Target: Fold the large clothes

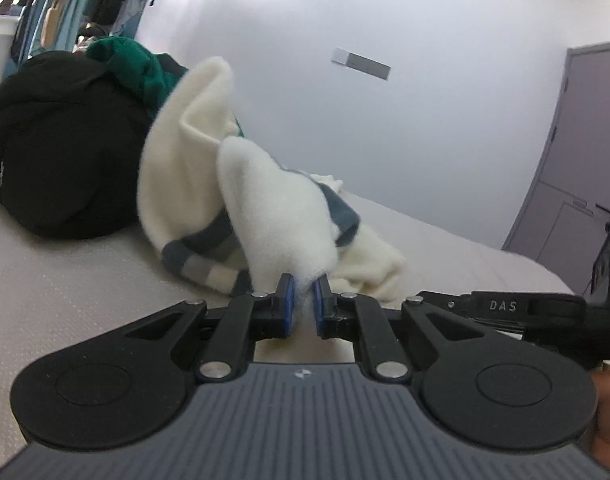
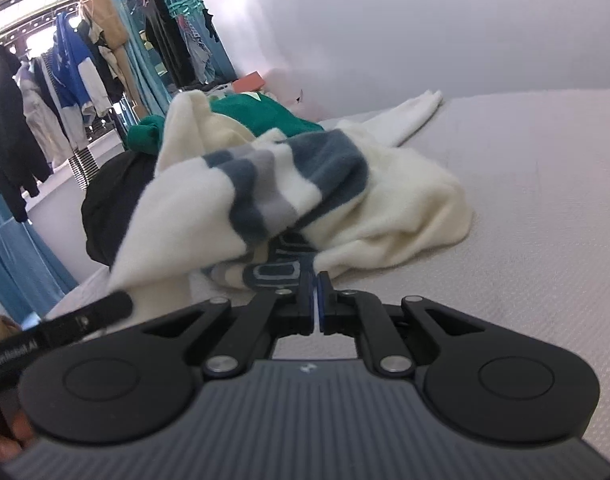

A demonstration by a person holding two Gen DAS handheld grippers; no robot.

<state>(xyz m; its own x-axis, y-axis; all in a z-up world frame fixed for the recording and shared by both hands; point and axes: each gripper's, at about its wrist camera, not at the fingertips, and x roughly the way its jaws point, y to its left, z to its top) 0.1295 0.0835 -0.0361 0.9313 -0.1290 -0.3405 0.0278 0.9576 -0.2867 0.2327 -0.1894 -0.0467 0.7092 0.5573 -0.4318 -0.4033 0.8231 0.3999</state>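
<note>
Cream sweater (image 2: 405, 188) lies rumpled on pale bed (image 2: 545, 200), white wall (image 1: 385, 20) behind.

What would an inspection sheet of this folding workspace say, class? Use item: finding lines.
Surface: pale bed cover, bare on the right.
Job's things: cream striped sweater, crumpled, part lifted.
Clutter: black garment and green garment heaped behind it.
Grippers: left gripper shut on cream fabric; right gripper shut at the sweater's edge.
Cables: nothing seen.
Surroundings: hanging clothes, white wall, grey door.

"DAS" — right gripper (image 1: 501, 306), "Genrobot AI" — left gripper (image 2: 45, 334)
</note>
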